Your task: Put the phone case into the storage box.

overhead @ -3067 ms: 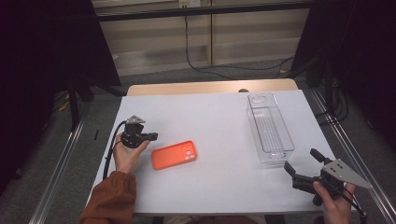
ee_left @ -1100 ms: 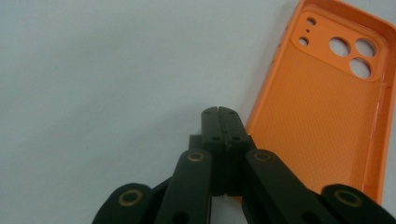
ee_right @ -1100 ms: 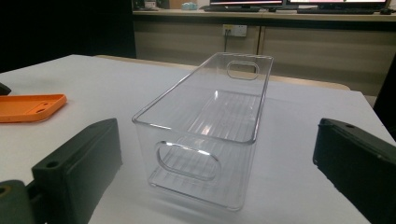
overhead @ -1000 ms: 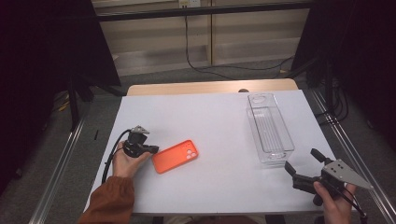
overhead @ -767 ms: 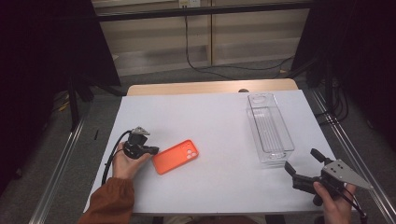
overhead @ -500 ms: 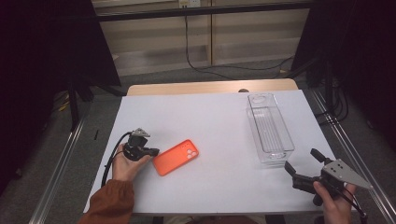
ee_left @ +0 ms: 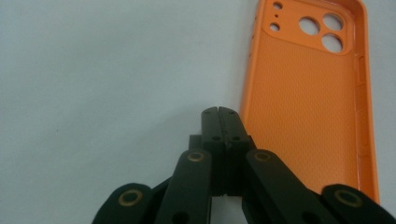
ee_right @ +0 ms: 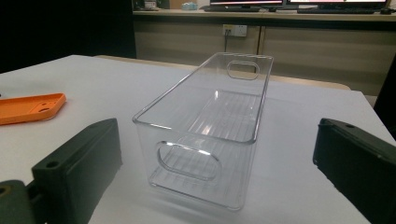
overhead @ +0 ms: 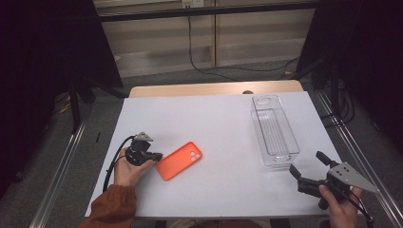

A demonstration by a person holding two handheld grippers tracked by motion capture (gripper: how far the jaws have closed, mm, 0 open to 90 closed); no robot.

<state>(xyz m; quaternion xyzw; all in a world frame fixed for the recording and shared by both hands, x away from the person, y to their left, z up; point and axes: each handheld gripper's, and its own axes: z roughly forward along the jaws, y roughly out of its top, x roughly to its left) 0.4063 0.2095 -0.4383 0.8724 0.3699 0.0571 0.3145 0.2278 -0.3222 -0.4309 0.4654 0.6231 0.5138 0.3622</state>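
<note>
Just to the right of your left gripper (overhead: 154, 156) lies the flat orange rubbery phone case (overhead: 179, 161), hollow side up on the white tabletop (overhead: 223, 128). In the left gripper view the jaws are clenched together on nothing, their tips sitting just beside the case's near long edge (ee_left: 306, 93) — close enough that I cannot tell whether they touch it. The case lies to the right of the tips there, not between them.

Its long axis runs diagonally in the high view, from the lower left near your left hand (overhead: 126, 167) up and to the right. The camera cut-outs sit at the far end, so it points away from you, toward the clear rectangular plastic bin (overhead: 274, 129). Along the gripper's own line of sight that axis runs almost parallel to the jaws, so the edge you face is a long one.

Your left gripper is much the nearer — the right gripper (overhead: 311, 171) waits well apart at the tabletop's near right corner, its jaws spread wide and empty, aimed at the bin's short end (ee_right: 201, 135).

To take the case you would likely need to part the left jaws and shift them sideways over that rim.
</note>
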